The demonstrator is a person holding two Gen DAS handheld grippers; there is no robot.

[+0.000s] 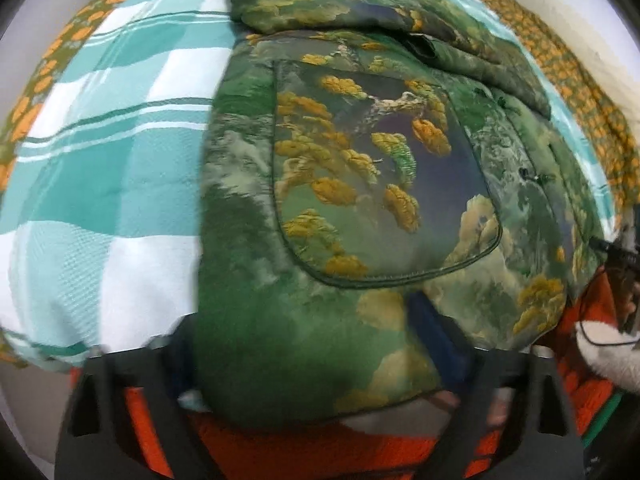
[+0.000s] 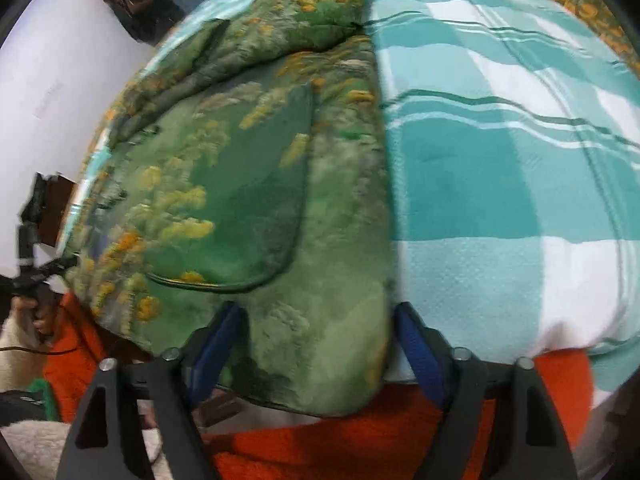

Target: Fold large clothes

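A padded green jacket with a yellow tree print and a big patch pocket lies partly folded on a teal and white checked blanket. Its near hem hangs over the bed edge. My left gripper has its blue-padded fingers spread either side of the hem's left corner. In the right wrist view the jacket fills the left half, and my right gripper straddles the hem's right corner with fingers apart. Whether either one pinches the cloth is hidden by the fabric.
An orange fleece lies under the hem. A floral orange cover runs along the bed's edges. The other hand and its black tool show at the right edge, also at left in the right wrist view. A white wall lies beyond.
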